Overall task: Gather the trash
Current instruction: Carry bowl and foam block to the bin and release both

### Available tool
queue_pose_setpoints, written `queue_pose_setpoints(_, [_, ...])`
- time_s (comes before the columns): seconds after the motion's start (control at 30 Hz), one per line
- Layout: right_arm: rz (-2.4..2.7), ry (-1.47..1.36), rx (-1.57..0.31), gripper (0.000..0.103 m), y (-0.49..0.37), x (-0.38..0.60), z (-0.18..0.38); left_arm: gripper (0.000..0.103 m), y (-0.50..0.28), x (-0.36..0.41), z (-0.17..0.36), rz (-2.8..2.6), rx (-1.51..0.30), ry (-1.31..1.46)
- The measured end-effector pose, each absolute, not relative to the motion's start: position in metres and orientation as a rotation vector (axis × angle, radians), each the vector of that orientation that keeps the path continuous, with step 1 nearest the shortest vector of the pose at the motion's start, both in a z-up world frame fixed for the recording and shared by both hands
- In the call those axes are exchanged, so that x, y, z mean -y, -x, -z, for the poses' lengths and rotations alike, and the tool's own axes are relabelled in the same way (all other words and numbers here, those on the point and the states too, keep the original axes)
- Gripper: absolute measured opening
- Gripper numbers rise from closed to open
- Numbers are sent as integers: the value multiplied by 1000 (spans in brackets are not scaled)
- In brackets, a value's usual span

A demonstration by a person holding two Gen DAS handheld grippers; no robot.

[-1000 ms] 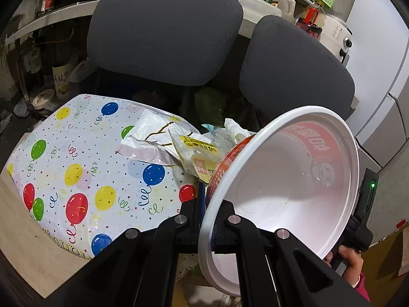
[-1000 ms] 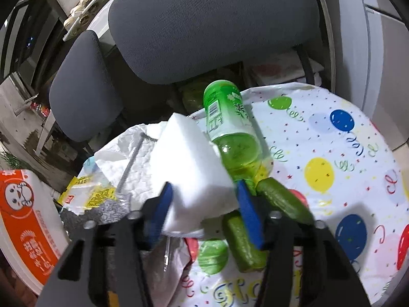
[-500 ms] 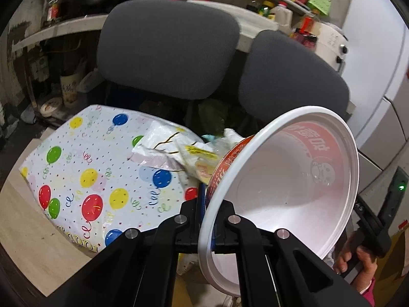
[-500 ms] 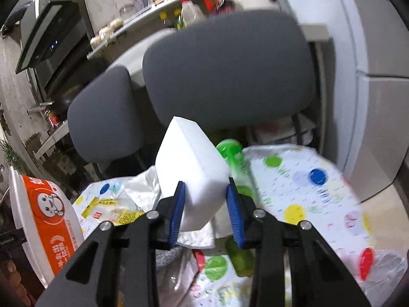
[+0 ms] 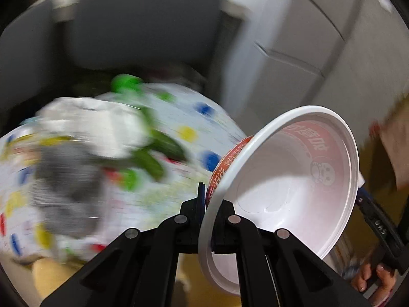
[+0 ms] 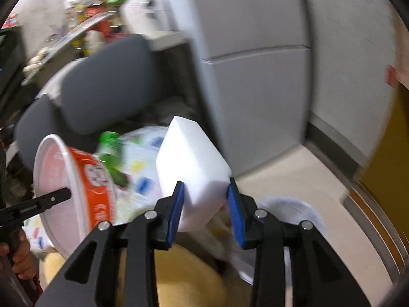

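My left gripper (image 5: 211, 202) is shut on the rim of a white instant-noodle bowl (image 5: 286, 179) with an orange-red outside. The bowl is tipped on its side and looks bare inside. It also shows at the left of the right wrist view as the bowl (image 6: 76, 179). My right gripper (image 6: 205, 194) is shut on a white foam block (image 6: 191, 163), its blue pads pressing on both sides. Both are held off the table, which has a balloon-print cloth (image 5: 179, 117). On that cloth lie a blurred green bottle (image 5: 125, 84), crumpled wrappers (image 5: 97, 128) and dark green pieces (image 5: 166, 143).
Two grey chair backs (image 5: 143, 20) stand behind the table. A tall grey cabinet (image 6: 255, 76) fills the right side, above beige floor (image 6: 306, 174). A pale, blurred plastic sheet or bag (image 6: 294, 209) lies below the right gripper. A hand (image 5: 370, 278) holds the right gripper's grip.
Both views have swung right, from the table toward the grey cabinet. The right gripper closed tighter on the foam block and carried it up off the table. The left gripper still grips the bowl.
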State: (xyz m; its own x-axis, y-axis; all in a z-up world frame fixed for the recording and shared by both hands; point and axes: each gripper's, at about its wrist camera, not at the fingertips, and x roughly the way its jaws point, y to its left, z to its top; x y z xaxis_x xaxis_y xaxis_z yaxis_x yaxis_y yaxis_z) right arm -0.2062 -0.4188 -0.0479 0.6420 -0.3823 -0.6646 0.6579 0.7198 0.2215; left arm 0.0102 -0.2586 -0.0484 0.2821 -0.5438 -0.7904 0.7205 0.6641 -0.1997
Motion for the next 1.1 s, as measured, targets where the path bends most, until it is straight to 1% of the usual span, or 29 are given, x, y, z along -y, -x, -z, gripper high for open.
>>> queue_pose_setpoints(0.17, [774,-519,-705,35,263,443,83,3,42,345,105,942,-1022,-406])
queue_pose_setpoints(0.27, [841,-565,-749,35,286,460,110,3,64,376,134,960,-1033,-487])
queue_pose_setpoints(0.43, [913,-650,-825,35,307,480,158,3,84,414,180,947,-1062,-554])
queue_pose_setpoints(0.5, [924,-682,-862,35,312,486,177,3,90,425,191,958,-1068,-572])
queue_pose_setpoints(0.7, [958,-728,-897,36,321,498,201,3,102,451,220,983,-1087,-643])
queue_pose_setpoints(0.73, [965,-735,-894,37,322,503,203,5,100,455,223,981,-1095,-653])
queue_pose_setpoints(0.77, [971,-741,-891,39,321,506,206,9,101,461,228,979,-1101,-666])
queue_pose_setpoints(0.8, [976,-746,-890,40,320,511,209,11,102,469,232,981,-1101,-673])
queue_pose_setpoints(0.83, [976,-751,-889,40,319,515,211,14,103,474,234,985,-1095,-681])
queue_pose_setpoints(0.9, [976,-764,-889,46,316,524,215,25,105,484,237,1001,-1068,-707])
queue_pose_setpoints(0.93, [980,-768,-890,49,315,526,215,33,108,489,237,1014,-1048,-724])
queue_pose_setpoints(0.97, [982,-776,-887,53,315,528,214,37,112,492,235,1019,-1024,-738])
queue_pose_setpoints(1.0, [982,-783,-879,55,316,529,212,38,117,495,234,1021,-1005,-748])
queue_pose_setpoints(1.03, [984,-787,-863,61,317,530,210,41,120,497,233,1034,-995,-750])
queue_pose_setpoints(1.1, [990,-769,-850,62,319,527,202,45,124,493,226,1082,-986,-729])
